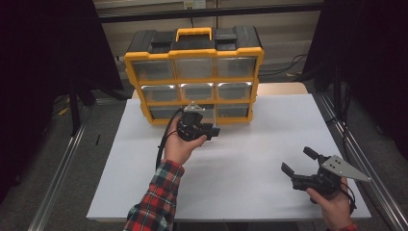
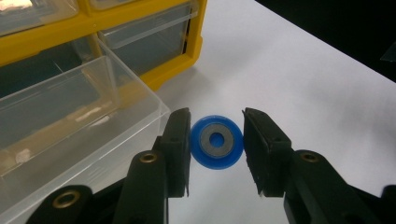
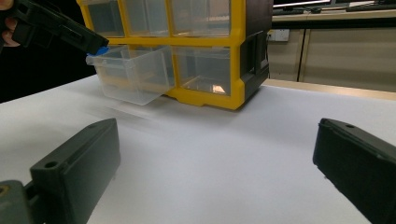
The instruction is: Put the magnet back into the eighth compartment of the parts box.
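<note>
L gripper (image 2: 216, 142) pinches a blue wheel (image 2: 216, 147) by its rim, held just beside the pulled-out clear drawer (image 2: 70, 121) of the yellow organizer (image 1: 194, 54). Wheel looks light, stiff, prob. slippery plastic w/ metal hub; rim grip suits. R gripper (image 3: 215, 163) gapes wide, empty, over the table (image 1: 250, 159).

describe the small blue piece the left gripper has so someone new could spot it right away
Start at the yellow drawer cabinet at the back of the white table. One clear drawer in its bottom row is pulled out. Just beside it, the left gripper holds a small blue ring with a grey washer-like centre, the scene's sole blue item.
</note>
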Demonstrator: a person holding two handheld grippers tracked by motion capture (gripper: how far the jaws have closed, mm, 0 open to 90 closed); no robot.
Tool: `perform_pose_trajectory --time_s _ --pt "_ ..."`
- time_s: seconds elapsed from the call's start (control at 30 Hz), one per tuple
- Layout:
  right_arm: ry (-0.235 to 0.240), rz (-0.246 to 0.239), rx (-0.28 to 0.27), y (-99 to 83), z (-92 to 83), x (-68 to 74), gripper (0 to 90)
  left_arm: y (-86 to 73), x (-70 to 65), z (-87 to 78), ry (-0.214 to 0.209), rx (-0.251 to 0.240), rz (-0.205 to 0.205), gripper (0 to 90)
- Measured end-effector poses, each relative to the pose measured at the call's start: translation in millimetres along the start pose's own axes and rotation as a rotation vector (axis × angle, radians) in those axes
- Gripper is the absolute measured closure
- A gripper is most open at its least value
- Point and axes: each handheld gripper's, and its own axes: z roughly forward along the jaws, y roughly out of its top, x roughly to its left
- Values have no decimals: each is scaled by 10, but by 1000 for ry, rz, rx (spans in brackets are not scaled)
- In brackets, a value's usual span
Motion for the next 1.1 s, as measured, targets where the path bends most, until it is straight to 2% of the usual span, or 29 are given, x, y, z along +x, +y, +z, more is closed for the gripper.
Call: perform_pose_trajectory --time_s 0.03,0.07,0.17,0.27,0.4,0.5,0.6,0.73,0.87,0.93,1.1 --pt "0 0 0 0 0 0 2 1 2 5 -4 -9 -1 628" --pt "-2 0 -2 -1 1 -1 2 14 13 -11 -3 15 20 628" --pt "-1 4 -2 -1 0 0 2 24 7 -2 0 -3 7 628" --pt "-3 3 -2 -1 3 -1 2 42 25 -12 1 13 13 628" --pt "2 1 -4 -3 6 0 2 59 37 -2 -6 -17 -11 628" --pt "-1 1 -1 -2 5 -1 2 82 45 -8 8 0 -3 628" --pt "-1 1 -1 -2 5 -1 2 97 63 0 13 -13 -11 628" --pt "-1 1 1 -3 5 -3 2 121 98 -6 12 4 -4 628" --pt "-2 4 0 -1 3 -6 3 129 111 6 20 -18 -26 628" --pt "-4 11 -3 1 3 -3 3 137 139 4 18 -13 -14 628" --pt "-5 13 -6 3 -1 -8 3 148 174 1 37 -9 -21 628"
